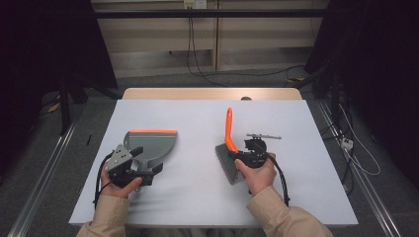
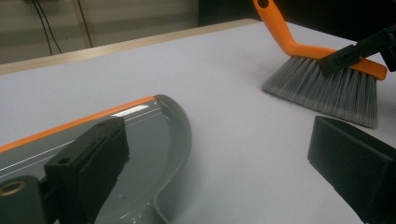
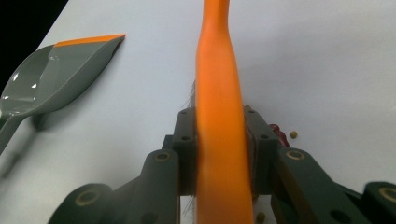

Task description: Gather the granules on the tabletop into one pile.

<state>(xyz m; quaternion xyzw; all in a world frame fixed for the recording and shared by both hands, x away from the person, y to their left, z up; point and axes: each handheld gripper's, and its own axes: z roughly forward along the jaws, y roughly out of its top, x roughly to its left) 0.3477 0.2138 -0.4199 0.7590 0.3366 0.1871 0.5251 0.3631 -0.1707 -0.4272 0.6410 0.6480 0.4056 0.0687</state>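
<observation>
Jaws of the right gripper (image 3: 219, 154) clamp the brush (image 3: 218, 116), handle toward twelve o'clock. Left gripper (image 2: 205, 158) gapes wide, empty; dustpan (image 1: 148, 143) lies at nine o'clock of the brush, nearest it.

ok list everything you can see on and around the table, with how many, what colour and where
dustpan: one, grey with orange lip, table's left half
hand brush: one, orange handle, grey bristles, right of centre, clamped in the right tool
small bits: a few, yellowish and dark red, on the table beside the brush
table: one, white top
cables: several, black, floor behind
left tool: one, black, open, at the dustpan's handle
right tool: one, black, shut on the brush
</observation>
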